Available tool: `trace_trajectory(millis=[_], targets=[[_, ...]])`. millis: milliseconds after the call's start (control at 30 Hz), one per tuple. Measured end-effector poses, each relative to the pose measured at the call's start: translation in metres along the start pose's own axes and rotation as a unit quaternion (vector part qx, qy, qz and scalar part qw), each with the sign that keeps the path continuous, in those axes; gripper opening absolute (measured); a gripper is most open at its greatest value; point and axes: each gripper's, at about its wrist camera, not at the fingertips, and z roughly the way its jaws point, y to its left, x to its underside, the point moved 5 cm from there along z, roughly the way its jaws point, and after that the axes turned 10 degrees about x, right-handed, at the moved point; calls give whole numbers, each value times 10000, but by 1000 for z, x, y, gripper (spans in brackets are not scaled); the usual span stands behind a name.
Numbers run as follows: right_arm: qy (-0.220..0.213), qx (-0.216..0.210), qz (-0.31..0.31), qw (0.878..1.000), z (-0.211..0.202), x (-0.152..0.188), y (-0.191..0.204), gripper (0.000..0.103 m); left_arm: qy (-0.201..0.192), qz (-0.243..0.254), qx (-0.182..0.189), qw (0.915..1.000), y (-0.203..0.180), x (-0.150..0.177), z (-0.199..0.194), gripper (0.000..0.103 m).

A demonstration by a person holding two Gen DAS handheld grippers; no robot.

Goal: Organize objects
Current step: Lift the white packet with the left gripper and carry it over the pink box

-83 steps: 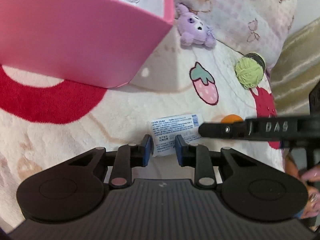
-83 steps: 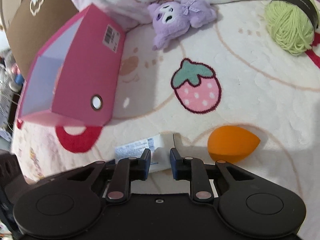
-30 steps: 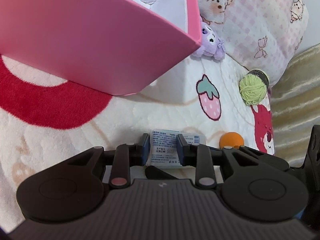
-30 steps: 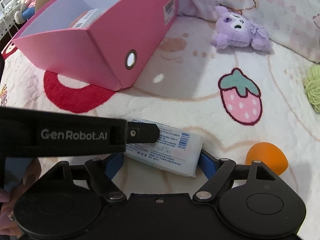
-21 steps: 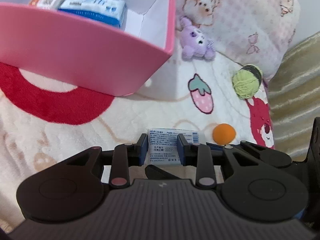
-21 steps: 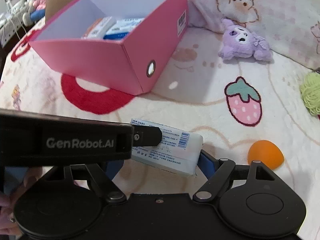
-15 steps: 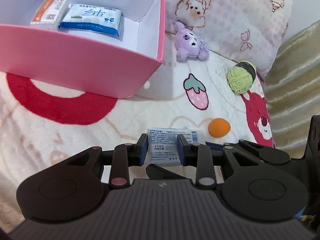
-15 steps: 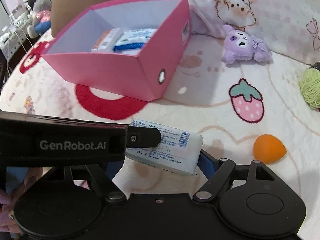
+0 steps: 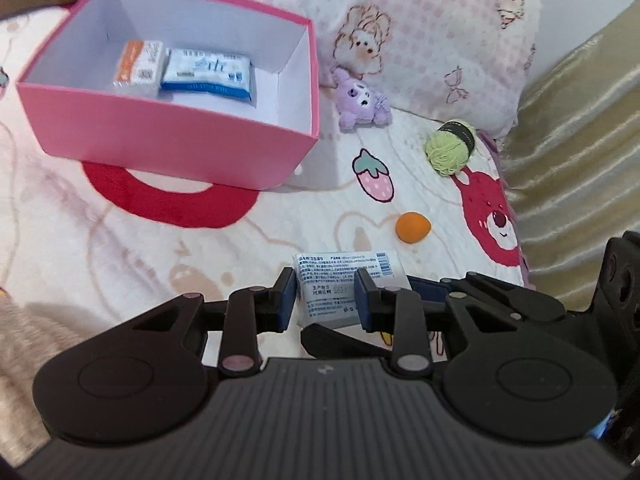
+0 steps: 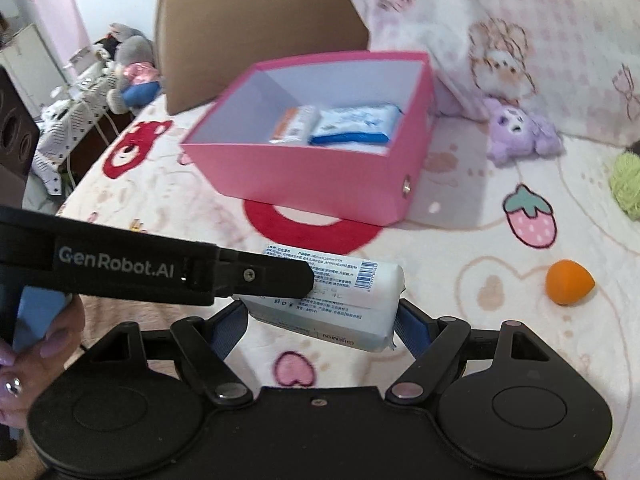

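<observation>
**Left wrist and right wrist views: white pack held by both grippers above the blanket**

Left wrist view: left gripper (image 9: 326, 294) is closed on the short sides of the white wipes pack (image 9: 340, 280), blue pads pressing it. Right wrist view: right gripper (image 10: 322, 318) grips the same pack (image 10: 352, 308) across its long dimension, jaws wide, pads against both ends. Pack is clear of the blanket (image 9: 120, 248), nearer its front edge than the pink box (image 9: 176, 140).

Open room: bare blanket lies between pack and box. Box top is open; the right-hand part of its floor is free. Orange egg-shaped sponge (image 9: 413, 227) sits alone toward the blanket's right edge, well apart from the box.

Inside the box: an orange-and-white packet (image 9: 138, 66) touches a blue-and-white pack (image 9: 208, 72), both along the back wall.

Hidden or unclear: the left gripper's arm crosses the pack's near-left part in the right wrist view. Green yarn ball (image 10: 626, 184) is cut off at that frame's edge. Print on the pack is too small to read. A hand (image 10: 36, 360) shows at the lower left, partly cropped.

Surroundings: purple plush (image 9: 362, 100) lies against a pink patterned pillow (image 9: 420, 32) at the blanket's back edge; a brown cardboard box (image 10: 260, 20) stands behind the pink box.
</observation>
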Motion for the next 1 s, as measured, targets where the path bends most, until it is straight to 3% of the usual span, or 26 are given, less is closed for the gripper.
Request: trace_trajectory(millis=[500,767,1000], targets=[[-783,36,-332,9964,-68,-28,47,83,-589,515,-114,9969,-35,-13,-88,33],[-1048,74,-635,9924,-70,-66,63,83,-1010,398,-88,9941,-27,-46,-107,34],[-1084,11,-744,9913,-50,-112,63,83,-1173,182,-60,9929,-5,-92,-102,39]])
